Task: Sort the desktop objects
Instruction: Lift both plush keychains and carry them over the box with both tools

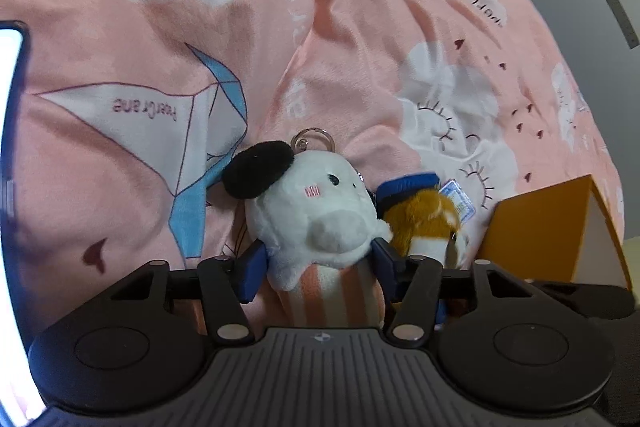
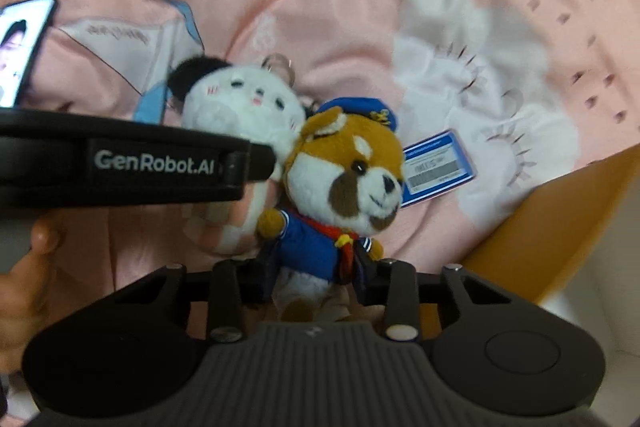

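Note:
A white plush (image 1: 316,207) with a black ear, a striped body and a key ring lies on the pink printed cloth (image 1: 360,39). My left gripper (image 1: 317,253) is open, its blue pads flanking the plush's neck at its sides. Beside it is a brown dog plush (image 2: 348,171) in a blue sailor jacket and cap, also seen as the brown dog plush (image 1: 428,223) in the left wrist view. My right gripper (image 2: 316,267) is shut on the dog's blue body. The left gripper's black housing (image 2: 120,163) crosses the right wrist view and hides part of the white plush (image 2: 240,103).
An orange box (image 1: 552,235) stands at the right, close to the dog, and appears as the orange box (image 2: 560,219) in the right wrist view. A lit phone (image 2: 24,43) lies at the left on the cloth. A blue tag (image 2: 436,167) trails from the dog. A hand (image 2: 24,267) holds the left gripper.

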`<state>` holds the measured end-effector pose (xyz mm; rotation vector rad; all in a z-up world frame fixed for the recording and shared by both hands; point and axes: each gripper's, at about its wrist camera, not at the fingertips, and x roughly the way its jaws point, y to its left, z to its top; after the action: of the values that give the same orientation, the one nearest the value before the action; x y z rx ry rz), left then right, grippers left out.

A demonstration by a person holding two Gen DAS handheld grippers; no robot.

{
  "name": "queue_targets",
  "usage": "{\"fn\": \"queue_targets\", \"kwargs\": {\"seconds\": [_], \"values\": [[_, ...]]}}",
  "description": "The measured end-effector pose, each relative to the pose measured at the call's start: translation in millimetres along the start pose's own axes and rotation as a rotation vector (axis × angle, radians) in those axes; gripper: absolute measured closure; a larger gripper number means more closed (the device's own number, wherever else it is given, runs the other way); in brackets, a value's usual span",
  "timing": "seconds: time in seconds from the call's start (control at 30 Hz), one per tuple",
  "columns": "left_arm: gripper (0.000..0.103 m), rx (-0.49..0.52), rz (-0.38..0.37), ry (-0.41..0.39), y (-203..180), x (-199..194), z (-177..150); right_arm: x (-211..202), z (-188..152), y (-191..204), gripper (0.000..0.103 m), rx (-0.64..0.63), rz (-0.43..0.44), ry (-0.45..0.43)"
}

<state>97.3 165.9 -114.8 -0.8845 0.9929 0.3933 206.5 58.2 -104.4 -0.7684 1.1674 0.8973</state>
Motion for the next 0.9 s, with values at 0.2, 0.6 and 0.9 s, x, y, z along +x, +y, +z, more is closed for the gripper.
{"fn": "queue_targets", "kwargs": {"seconds": [0.2,0.6,0.9], "values": [[0.041,0.003,-0.073,-0.045,-4.0,-25.8,-4.7,-56.0,-15.0,-4.6,0.067,0.007,-0.071,-0.14],[0.041,0.064,-0.246,-0.179,-33.2,-83.2,-6.0,-139.1,-60.6,-33.7,0.069,0.226,-0.068,-0.411],[0.041,0.147,-0.349,-0.223,-65.5,-106.3,-16.4,-193.8,-116.5,-50.2,0.07,0.365,-0.175,-0.563]]}}
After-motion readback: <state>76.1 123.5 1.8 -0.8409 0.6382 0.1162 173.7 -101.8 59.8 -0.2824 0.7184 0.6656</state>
